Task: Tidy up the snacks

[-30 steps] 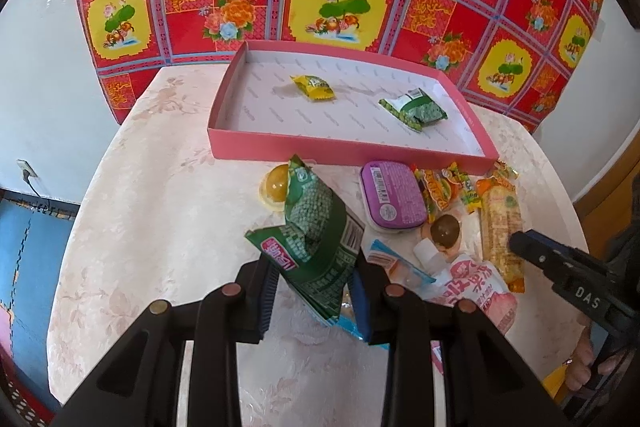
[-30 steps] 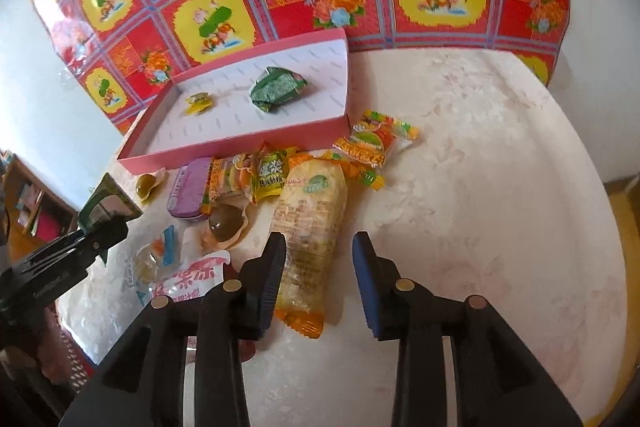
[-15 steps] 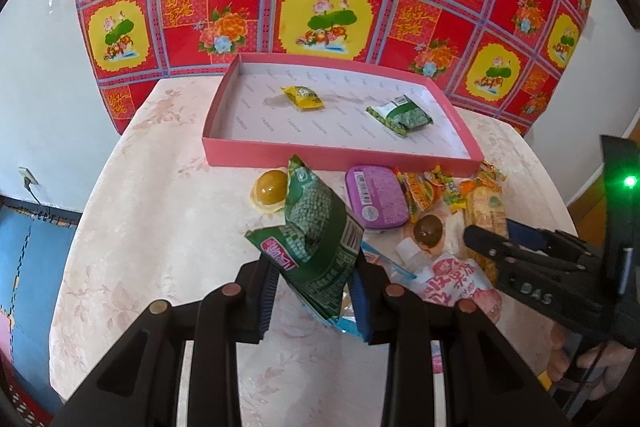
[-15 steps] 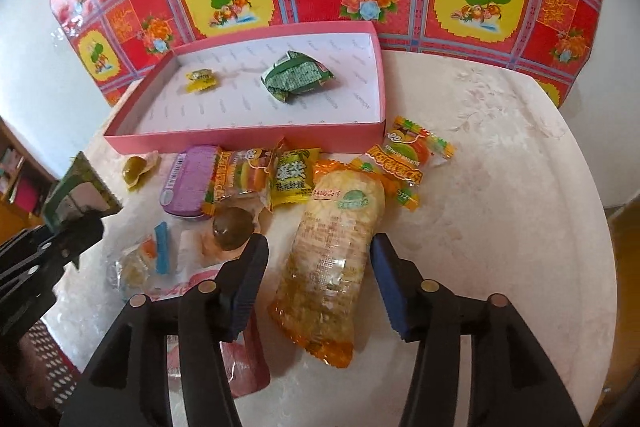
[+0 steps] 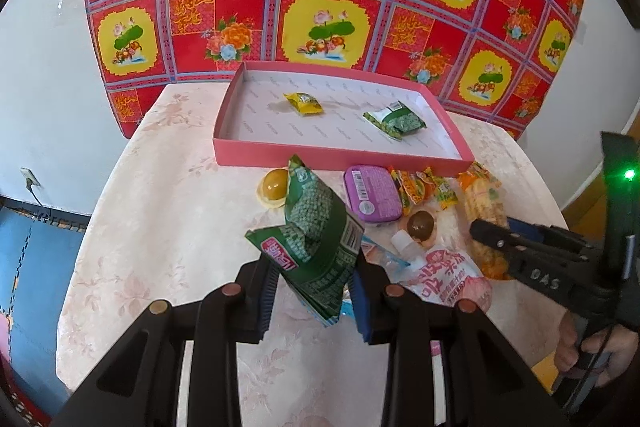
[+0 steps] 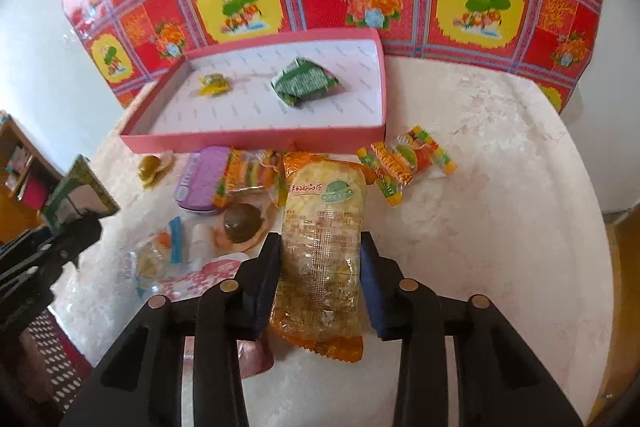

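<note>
Crinkly green packet [image 5: 316,243] pinched; right jaws just closed, seemingly gripping clear cracker pack [image 6: 322,247].

round table [image 5: 168,195] with pink tray [image 5: 332,157], loose snacks [image 6: 404,159]

The pink pouch [image 6: 208,283] lies mostly hidden behind the right gripper's [image 6: 320,267] fingers. The small clear packets [image 6: 160,255] near the table's [image 6: 500,207] left edge blur together, perhaps two or three.
</note>
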Demonstrator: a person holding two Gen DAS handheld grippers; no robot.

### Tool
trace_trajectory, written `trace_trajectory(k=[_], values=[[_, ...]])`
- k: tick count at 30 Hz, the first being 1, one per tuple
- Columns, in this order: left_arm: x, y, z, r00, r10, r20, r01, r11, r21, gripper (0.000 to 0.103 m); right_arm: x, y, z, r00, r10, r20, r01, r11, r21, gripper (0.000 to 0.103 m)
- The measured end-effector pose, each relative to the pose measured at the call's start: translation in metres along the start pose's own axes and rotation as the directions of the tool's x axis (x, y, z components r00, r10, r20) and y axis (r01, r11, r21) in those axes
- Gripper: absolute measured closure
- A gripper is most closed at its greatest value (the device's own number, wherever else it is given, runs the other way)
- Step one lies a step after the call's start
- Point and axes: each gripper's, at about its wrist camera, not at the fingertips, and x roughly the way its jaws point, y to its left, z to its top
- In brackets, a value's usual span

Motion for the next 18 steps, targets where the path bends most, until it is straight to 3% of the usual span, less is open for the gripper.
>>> trace_trajectory(k=[9,18], values=[[-0.009,-0.004,0.010,0.999,-0.031,0.007,0.031,0.999,0.024,0.070,-0.033,0.000,0.015,0.997,0.053,0.052,-0.054,0.999,0.002,0.065],[-0.017,-0.005,0.047,0.999,-0.030,0.044,0.028,0.999,0.032,0.070,-0.051,-0.002,0.052,0.992,0.101,0.079,-0.103,0.995,0.014,0.065]])
